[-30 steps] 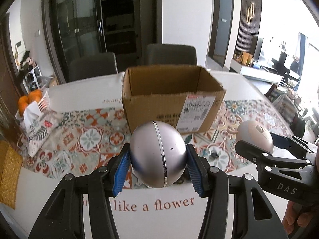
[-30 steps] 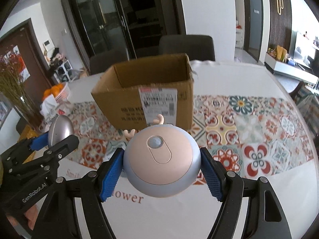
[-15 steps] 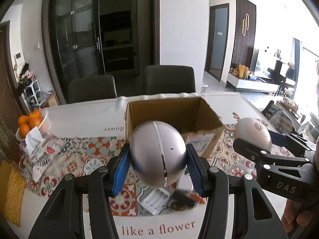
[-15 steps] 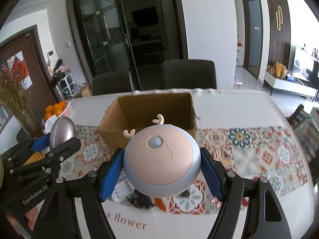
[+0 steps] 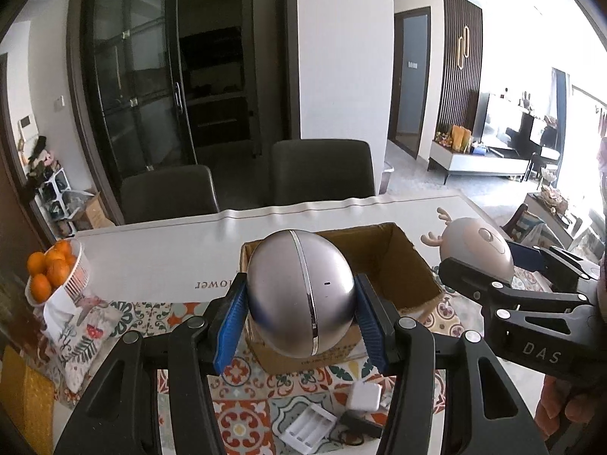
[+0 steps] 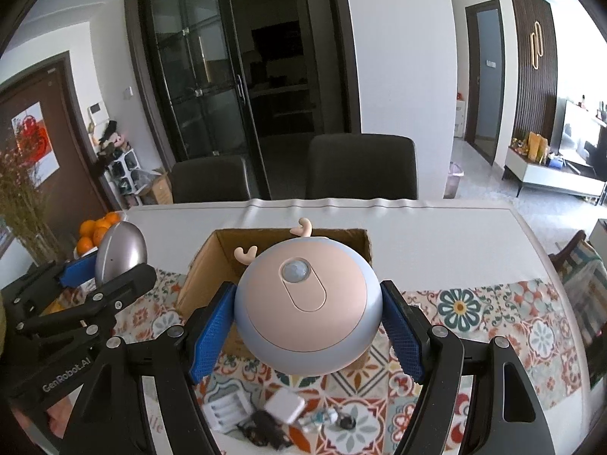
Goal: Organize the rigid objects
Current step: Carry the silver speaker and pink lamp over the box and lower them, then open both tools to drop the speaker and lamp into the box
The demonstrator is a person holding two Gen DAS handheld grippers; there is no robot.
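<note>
My left gripper point(image 5: 301, 309) is shut on a silver egg-shaped device point(image 5: 299, 292), its blue pads pressed to both sides. It hangs above the near wall of an open cardboard box point(image 5: 409, 261). My right gripper point(image 6: 307, 320) is shut on a round pink-and-blue gadget with small antlers point(image 6: 303, 303), held above the same cardboard box point(image 6: 212, 261). Each gripper shows in the other's view: the right gripper point(image 5: 489, 261) at the right with the antlered gadget point(image 5: 474, 250), the left gripper point(image 6: 110, 261) at the left with the silver device point(image 6: 119, 254).
Small items lie on the patterned table runner point(image 6: 474, 314) below me: a white battery holder point(image 5: 309, 426), a white square charger point(image 5: 364, 396), dark cables point(image 6: 265, 430). A basket of oranges point(image 5: 49, 269) stands at the far left. Two dark chairs point(image 5: 322, 172) stand behind the table.
Both grippers have risen and moved forward with their objects, from in front of the box to above its near wall. The small items on the runner have come into view below.
</note>
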